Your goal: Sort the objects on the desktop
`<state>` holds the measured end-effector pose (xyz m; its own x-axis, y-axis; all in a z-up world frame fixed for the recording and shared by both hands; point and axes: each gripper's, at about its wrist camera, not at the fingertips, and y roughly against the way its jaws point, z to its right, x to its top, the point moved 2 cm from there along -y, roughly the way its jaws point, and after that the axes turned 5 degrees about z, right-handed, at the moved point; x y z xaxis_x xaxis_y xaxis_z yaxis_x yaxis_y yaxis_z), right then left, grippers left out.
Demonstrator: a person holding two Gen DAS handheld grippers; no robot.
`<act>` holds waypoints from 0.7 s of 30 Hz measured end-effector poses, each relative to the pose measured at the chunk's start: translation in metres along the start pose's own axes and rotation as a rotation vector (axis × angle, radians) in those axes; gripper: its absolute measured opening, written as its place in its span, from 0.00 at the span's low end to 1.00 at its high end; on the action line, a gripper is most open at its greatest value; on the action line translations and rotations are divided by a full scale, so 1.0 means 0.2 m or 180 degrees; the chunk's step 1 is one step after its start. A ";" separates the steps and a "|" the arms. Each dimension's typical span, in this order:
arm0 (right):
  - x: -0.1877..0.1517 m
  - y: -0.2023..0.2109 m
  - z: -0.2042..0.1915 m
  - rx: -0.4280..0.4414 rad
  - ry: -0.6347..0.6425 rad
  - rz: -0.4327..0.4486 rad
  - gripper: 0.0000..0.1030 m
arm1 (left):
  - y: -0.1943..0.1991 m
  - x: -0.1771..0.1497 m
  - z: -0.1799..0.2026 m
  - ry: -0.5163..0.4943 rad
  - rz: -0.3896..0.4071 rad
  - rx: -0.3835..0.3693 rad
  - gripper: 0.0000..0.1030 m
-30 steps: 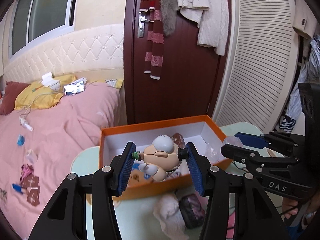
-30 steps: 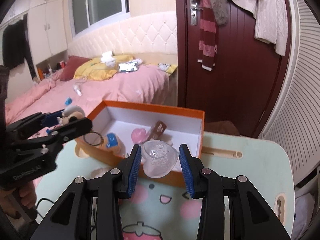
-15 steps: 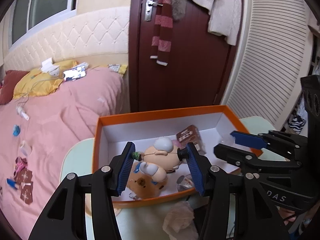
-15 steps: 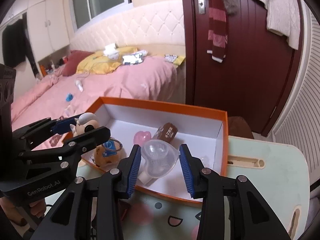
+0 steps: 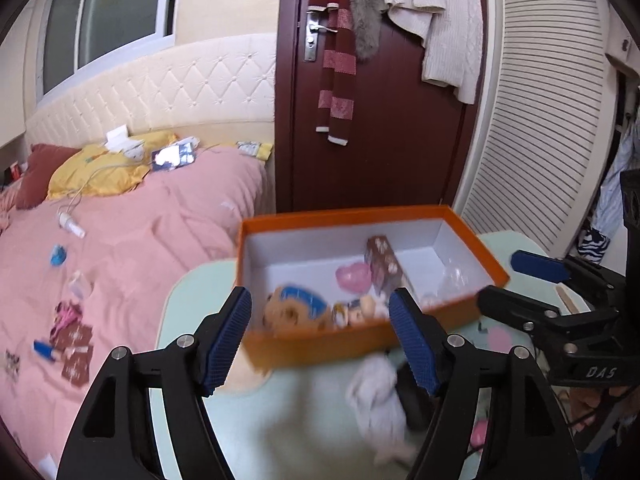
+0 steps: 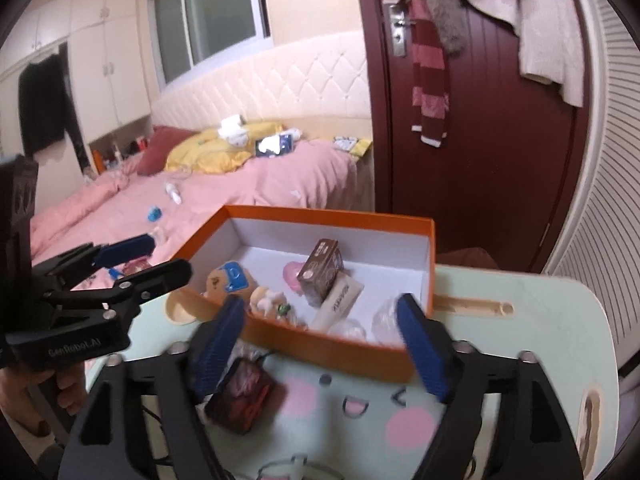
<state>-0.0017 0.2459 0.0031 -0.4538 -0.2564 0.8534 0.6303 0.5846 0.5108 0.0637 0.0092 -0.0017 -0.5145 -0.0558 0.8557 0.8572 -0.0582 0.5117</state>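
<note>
An orange box [image 5: 360,215] with a white inside stands on the mint-green table [image 6: 520,320]. In it lie a small big-headed figurine [image 6: 268,300], a blue-capped bear toy [image 5: 296,308], a pink heart [image 5: 354,276], a brown carton [image 6: 324,272], a beige sachet [image 6: 340,300] and a clear plastic cup [image 6: 386,318]. My left gripper [image 5: 320,304] hangs over the box's near left corner, jaws opening, nothing between them. My right gripper [image 6: 320,308] hovers at the near wall, jaws opening and empty; the cup lies just beyond them.
A dark red wallet [image 6: 244,396] and a crumpled white tissue [image 5: 380,396] lie on the table in front of the box. A pink bed [image 5: 140,240] with scattered small items is to the left. A dark door [image 5: 400,140] stands behind the box.
Both grippers opened. The left one let go of the figurine and the right one let go of the clear cup; both things now lie in the box. Both grippers drew back slightly.
</note>
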 end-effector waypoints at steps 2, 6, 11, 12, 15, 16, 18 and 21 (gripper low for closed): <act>-0.07 0.02 -0.01 -0.0065 -0.0004 -0.0183 0.81 | 0.05 -0.07 -0.02 0.0064 -0.0067 0.0016 0.73; -0.24 0.01 -0.01 -0.0399 0.0027 -0.0643 0.81 | 0.08 -0.22 -0.03 0.0172 -0.0303 0.0129 0.77; -0.39 0.00 0.02 -0.0647 -0.0281 -0.0957 0.81 | 0.02 -0.38 -0.04 0.0381 -0.0595 0.0165 0.77; -0.40 0.00 0.01 -0.0681 -0.0275 -0.0975 0.81 | 0.00 -0.41 -0.04 0.0375 -0.0665 0.0183 0.77; -0.42 0.00 -0.03 -0.0771 -0.0130 -0.1006 0.85 | -0.03 -0.46 -0.04 0.0303 -0.0752 0.0332 0.78; -0.42 -0.01 -0.05 -0.0814 -0.0065 -0.1002 0.88 | -0.03 -0.47 -0.04 0.0273 -0.0771 0.0378 0.78; -0.44 -0.01 -0.06 -0.0813 -0.0018 -0.0991 1.00 | -0.04 -0.50 -0.02 0.0152 -0.0733 0.0433 0.84; -0.45 -0.01 -0.07 -0.0774 0.0017 -0.0953 1.00 | -0.04 -0.51 -0.01 0.0124 -0.0753 0.0400 0.94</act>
<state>0.0465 0.2558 -0.0734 -0.6376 -0.3925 0.6629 0.6017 0.2838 0.7466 0.1095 0.0127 -0.0941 -0.6993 -0.0937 0.7087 0.7076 0.0499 0.7048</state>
